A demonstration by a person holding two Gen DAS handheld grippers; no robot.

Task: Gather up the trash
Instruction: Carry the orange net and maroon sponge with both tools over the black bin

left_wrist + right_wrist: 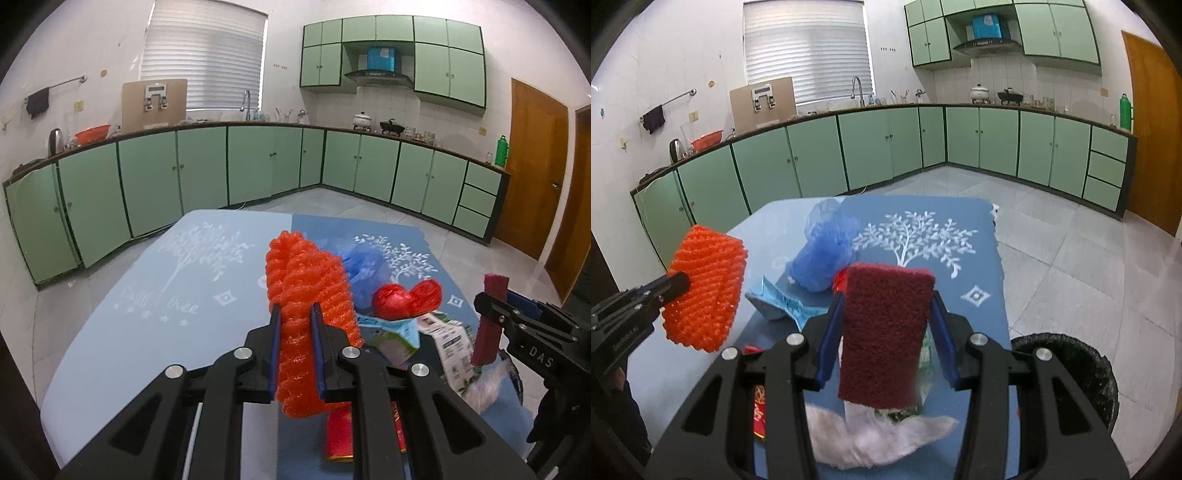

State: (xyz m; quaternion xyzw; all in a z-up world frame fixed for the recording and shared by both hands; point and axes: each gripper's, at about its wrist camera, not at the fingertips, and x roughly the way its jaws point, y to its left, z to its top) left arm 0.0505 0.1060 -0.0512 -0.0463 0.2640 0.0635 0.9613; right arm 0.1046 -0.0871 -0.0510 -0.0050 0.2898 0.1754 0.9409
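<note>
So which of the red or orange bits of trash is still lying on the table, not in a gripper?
The shiny red crumpled wrapper. It sits on the table beside the blue bag, while the orange foam net and dark red scouring pad are each gripped.

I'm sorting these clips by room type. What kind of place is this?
A home kitchen, most likely: green cabinets run under a counter, with a sink faucet by the window and a range hood above pots on the stove.
</note>
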